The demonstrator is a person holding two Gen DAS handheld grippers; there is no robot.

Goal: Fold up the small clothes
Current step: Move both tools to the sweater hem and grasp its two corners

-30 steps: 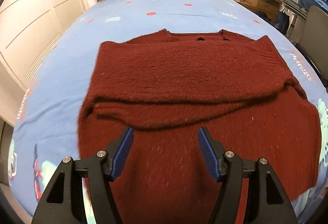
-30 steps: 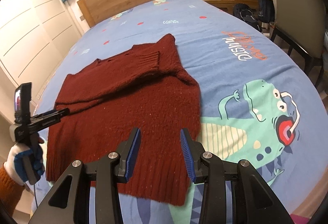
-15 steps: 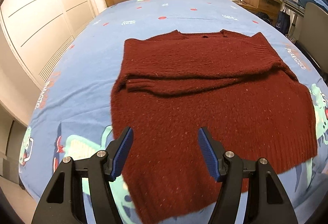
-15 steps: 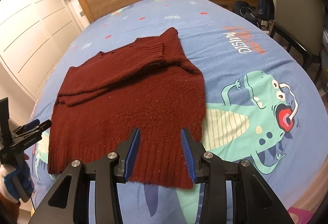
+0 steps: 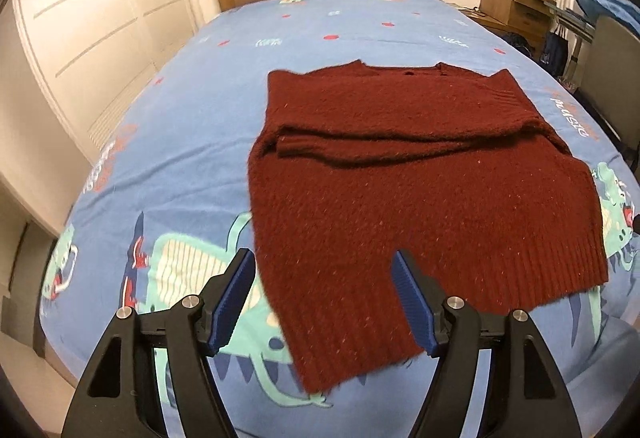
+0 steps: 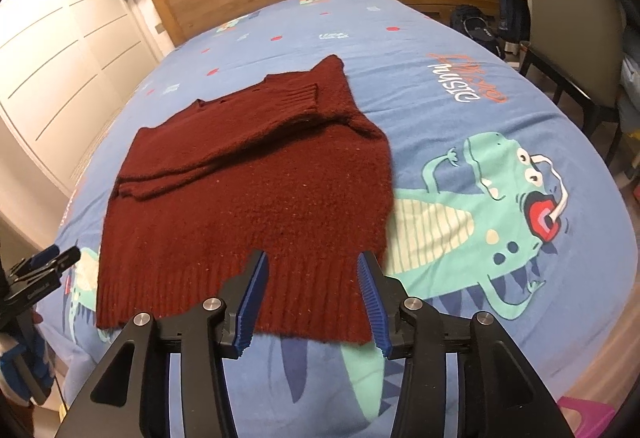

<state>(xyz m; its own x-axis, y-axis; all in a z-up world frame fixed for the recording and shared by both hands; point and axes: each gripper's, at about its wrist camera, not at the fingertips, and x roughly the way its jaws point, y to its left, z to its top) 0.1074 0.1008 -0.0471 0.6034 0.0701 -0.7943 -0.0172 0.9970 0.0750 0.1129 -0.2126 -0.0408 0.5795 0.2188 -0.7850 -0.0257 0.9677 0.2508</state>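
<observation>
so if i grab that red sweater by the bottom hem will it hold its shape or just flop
The sweater will probably flop: its folded sleeves already sag in soft creases. The fuzzy knit should grip the ribbed pads well, and the folded sleeves may slide loose.

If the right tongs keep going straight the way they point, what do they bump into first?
Most likely the ribbed bottom hem of the dark red sweater, lying flat on the blue bed sheet. The right tongs are opening with nothing between them, pointing down at it. Depth is hard to judge.

Black hand-held gripper (image 5: 324, 302), ribbed blue pads (image 5: 234, 300), silver screws (image 5: 189, 301)
</observation>
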